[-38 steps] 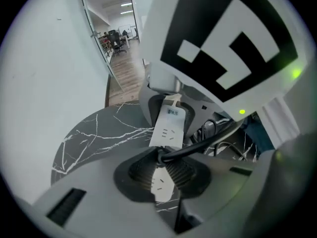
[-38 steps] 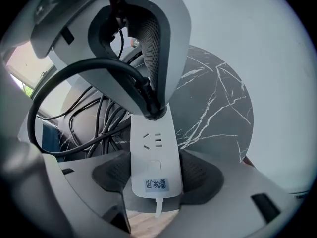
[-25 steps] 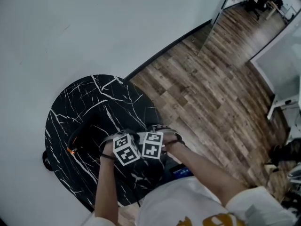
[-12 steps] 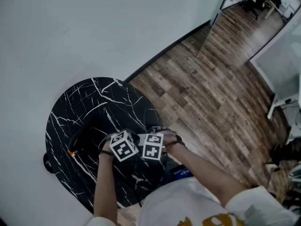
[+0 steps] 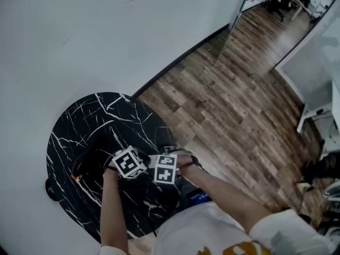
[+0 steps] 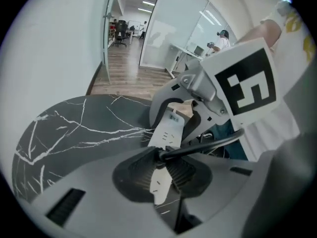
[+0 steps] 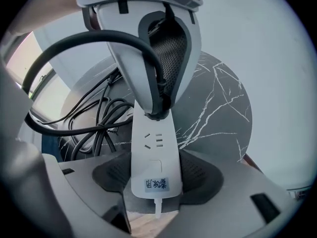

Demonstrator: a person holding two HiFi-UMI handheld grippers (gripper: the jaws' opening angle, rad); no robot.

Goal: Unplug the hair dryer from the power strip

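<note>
In the head view, both pairs of jaws lay out of sight beneath their own housings, so neither the grip nor the socket showed there. That view gave only the black marble table against the white wall. On it sat a dark shape with an orange spot, too dim to name.

I could not tell whether the prongs were seated, because my own jaws covered the joint in both gripper views.

The left gripper view alone showed the black cord running off to the right from between its jaws. The right gripper view alone showed a free socket on the strip's face, a small label near its end, and a loose tangle of black cables lying on the table.

My left gripper was nearly closed, its pads pinching the black plug right at the white power strip. My right gripper clamped the near end of that strip from both sides. The strip ran straight from one gripper to the other above the table.
</note>
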